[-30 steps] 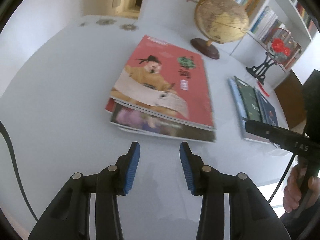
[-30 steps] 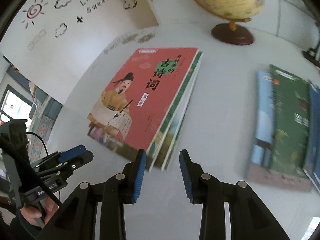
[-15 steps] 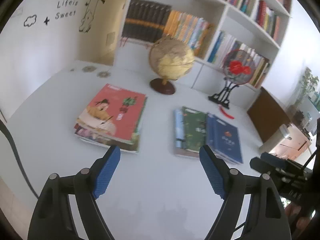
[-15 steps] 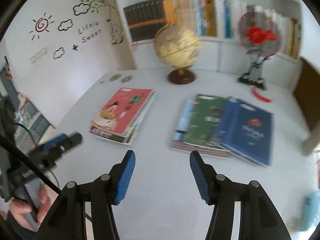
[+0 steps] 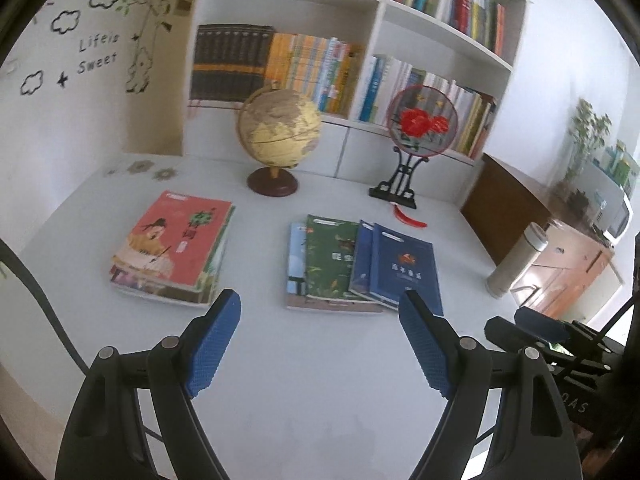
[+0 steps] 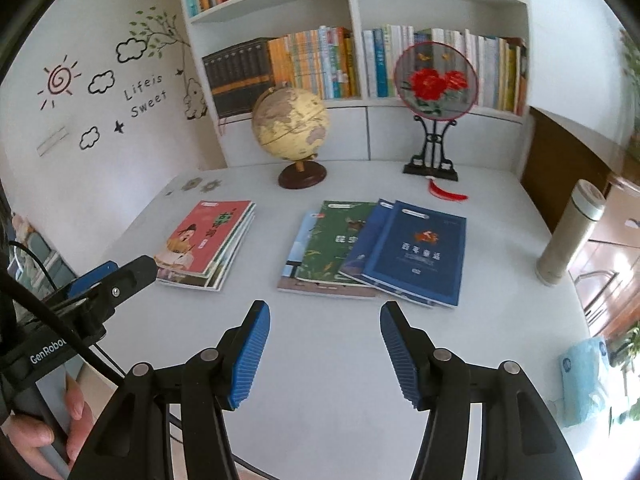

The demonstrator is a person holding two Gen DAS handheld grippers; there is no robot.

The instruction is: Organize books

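Both pairs of tongs hang back over the near edge of the white worktop (image 5: 320, 380), and nobody is holding a book. The left tongs (image 5: 320, 344) stand wide apart, nothing between the blue pads; their jaws have just been opening. The right tongs (image 6: 324, 352) are apart too, a bit narrower, also just opened, also empty.

Out ahead lie the books, in two groups. On the left, the red-covered stack (image 5: 176, 248) sits fairly squared up, its long axis running away from us towards the globe (image 5: 280, 128). On the right it is messier: a fanned spread (image 6: 372, 252) with a pale blue book at the bottom, a green book (image 6: 340, 240) over it, and the dark blue book (image 6: 420, 252) on top, skewed a little so its far end leans right. Their long axes also run away from the tongs, spines roughly fore and aft.

Here is what counts, I'd say: the fanned spread lies straight ahead of the right tongs and slightly right of the left ones, near edge facing both. The right hand looks the nearer for the dark blue book; the left hand (image 6: 48, 420) sits closer to the red stack. A thermos (image 6: 568, 232) stands well apart to the right, out of the way. The fan ornament (image 6: 436, 76) and globe are behind, clear of any reach
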